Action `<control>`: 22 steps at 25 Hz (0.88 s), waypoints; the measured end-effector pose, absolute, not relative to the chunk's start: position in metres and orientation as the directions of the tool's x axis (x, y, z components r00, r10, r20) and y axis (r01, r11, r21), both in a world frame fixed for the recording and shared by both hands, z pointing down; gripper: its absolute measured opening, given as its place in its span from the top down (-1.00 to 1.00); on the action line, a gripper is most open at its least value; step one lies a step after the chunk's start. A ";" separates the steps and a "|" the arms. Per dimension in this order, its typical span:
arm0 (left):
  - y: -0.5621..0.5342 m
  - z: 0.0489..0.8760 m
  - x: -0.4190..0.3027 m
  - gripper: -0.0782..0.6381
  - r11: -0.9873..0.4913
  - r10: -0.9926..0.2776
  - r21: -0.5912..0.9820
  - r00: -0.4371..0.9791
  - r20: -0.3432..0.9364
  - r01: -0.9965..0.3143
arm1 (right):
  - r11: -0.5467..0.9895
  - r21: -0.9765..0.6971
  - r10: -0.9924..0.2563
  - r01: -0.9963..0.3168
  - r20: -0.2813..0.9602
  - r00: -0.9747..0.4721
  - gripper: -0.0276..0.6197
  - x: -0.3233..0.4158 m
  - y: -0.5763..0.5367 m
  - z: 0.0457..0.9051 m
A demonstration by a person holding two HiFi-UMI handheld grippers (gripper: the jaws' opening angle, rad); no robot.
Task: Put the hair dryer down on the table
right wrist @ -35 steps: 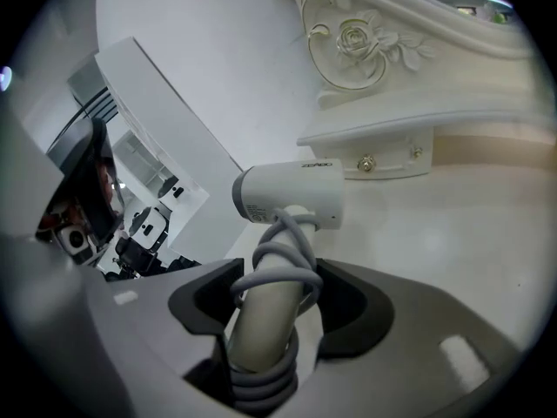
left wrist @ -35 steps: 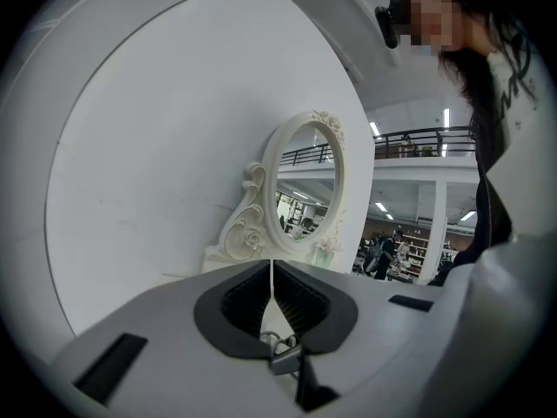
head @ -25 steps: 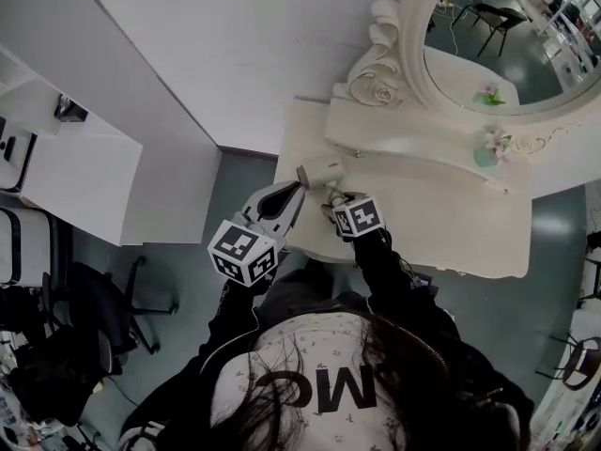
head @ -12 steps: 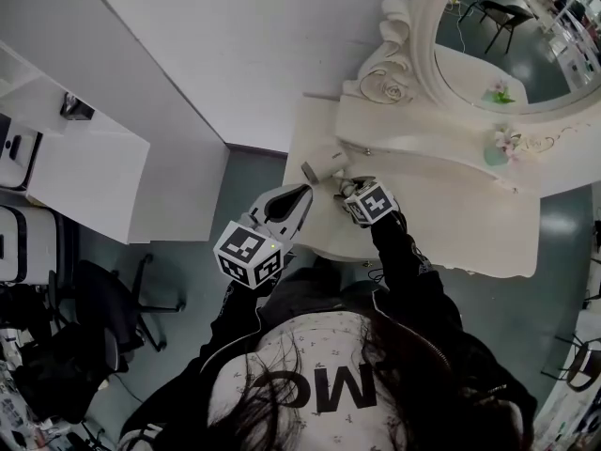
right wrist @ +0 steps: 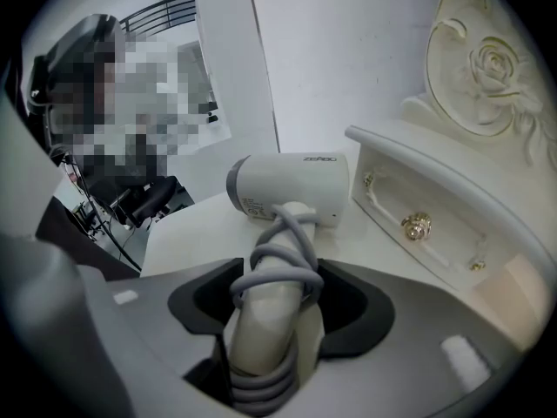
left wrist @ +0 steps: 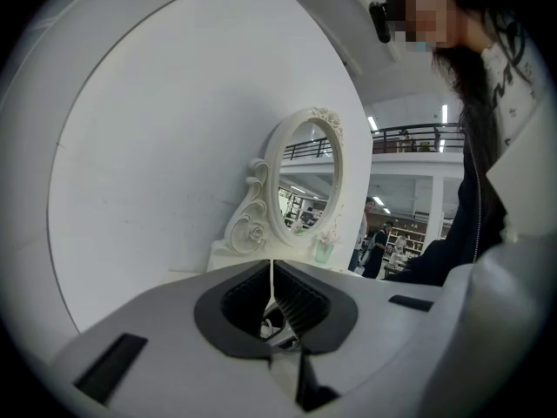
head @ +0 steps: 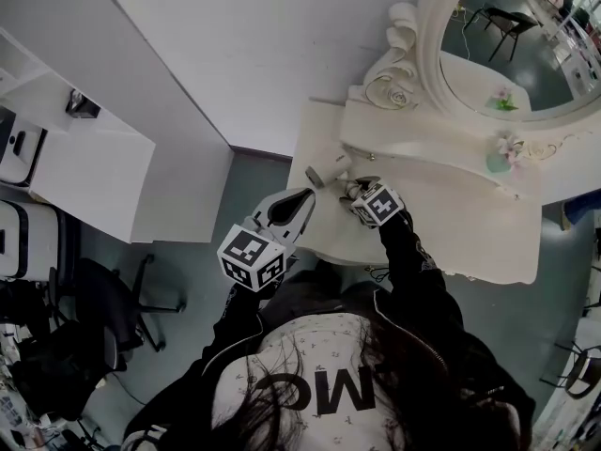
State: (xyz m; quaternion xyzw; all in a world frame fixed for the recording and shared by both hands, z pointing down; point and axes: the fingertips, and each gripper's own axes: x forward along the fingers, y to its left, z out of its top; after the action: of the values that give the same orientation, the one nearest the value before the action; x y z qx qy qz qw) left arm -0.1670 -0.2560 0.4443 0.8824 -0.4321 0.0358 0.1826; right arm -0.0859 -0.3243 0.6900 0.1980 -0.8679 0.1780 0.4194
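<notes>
The white hair dryer [right wrist: 291,188] has its grey cord wound round the handle [right wrist: 277,259]. My right gripper [right wrist: 274,299] is shut on that handle and points down at the white dressing table [head: 451,224]. The dryer's body sits low over the tabletop beside the drawer; I cannot tell whether it touches. In the head view the hair dryer [head: 324,171] is at the table's left end, just ahead of the right gripper [head: 351,188]. The left gripper [head: 302,199] hovers at the table's left front edge. In its own view the left gripper [left wrist: 273,277] is shut, with nothing between its pads.
A drawer with a gold knob [right wrist: 416,226] lies right of the dryer. An oval mirror [head: 507,54] in a carved frame and a small flower vase [head: 502,153] stand at the back. A white desk [head: 84,177] and a black chair [head: 103,299] are on the left.
The right gripper has rolled and sunk a little toward the table with the hair dryer in it. The left gripper has stayed where it was.
</notes>
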 end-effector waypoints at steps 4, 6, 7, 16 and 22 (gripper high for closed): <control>-0.258 0.444 -0.167 0.79 -0.555 -0.753 0.295 0.620 0.219 -0.778 | 0.860 -0.111 -0.217 -0.498 0.805 -0.553 0.09 -0.086 -0.325 0.691; -0.260 0.444 -0.166 0.79 -0.553 -0.756 0.296 0.618 0.217 -0.779 | 0.859 -0.098 -0.228 -0.503 0.805 -0.547 0.01 -0.085 -0.324 0.692; -0.261 0.444 -0.165 0.79 -0.552 -0.757 0.296 0.618 0.215 -0.779 | 0.856 -0.097 -0.234 -0.507 0.804 -0.547 -0.01 -0.084 -0.323 0.693; -0.263 0.441 -0.154 0.79 -0.560 -0.754 0.294 0.623 0.206 -0.775 | 0.772 -0.156 -0.294 -0.616 0.772 -0.564 -0.11 -0.054 -0.317 0.679; -0.261 0.443 -0.141 0.79 -0.581 -0.735 0.299 0.645 0.206 -0.757 | 0.702 -0.204 -0.403 -0.682 0.675 -0.618 -0.11 -0.036 -0.311 0.641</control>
State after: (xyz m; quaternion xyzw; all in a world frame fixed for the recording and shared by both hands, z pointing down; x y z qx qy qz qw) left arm -0.1409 -0.2615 0.4427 0.8885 -0.4200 0.0300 0.1823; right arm -0.0357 -0.3107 0.6410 0.3118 -0.8702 0.2270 0.3066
